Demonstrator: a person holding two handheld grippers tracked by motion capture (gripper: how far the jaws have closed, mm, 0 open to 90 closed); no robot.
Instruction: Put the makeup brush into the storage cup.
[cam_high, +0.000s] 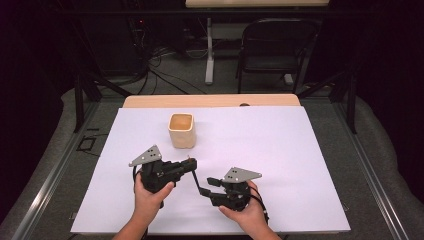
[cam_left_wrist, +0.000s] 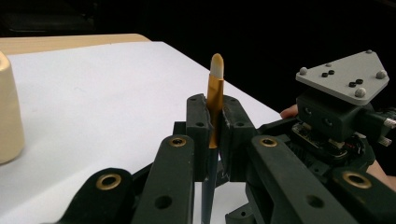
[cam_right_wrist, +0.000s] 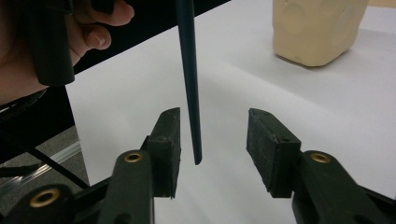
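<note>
Left gripper (cam_left_wrist: 214, 135) — level, perhaps — on brush (cam_left_wrist: 215, 93)

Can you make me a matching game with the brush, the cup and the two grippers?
Things:
1. brush
2. cup
3. left gripper
4. right gripper

States:
A. jaws apart, touching nothing
B. stands alone on the white table
C. shut on the gold band
D. dark handle hangs between open jaws

Pairs: 1-D, 2-B, 3-C, 4-A
</note>
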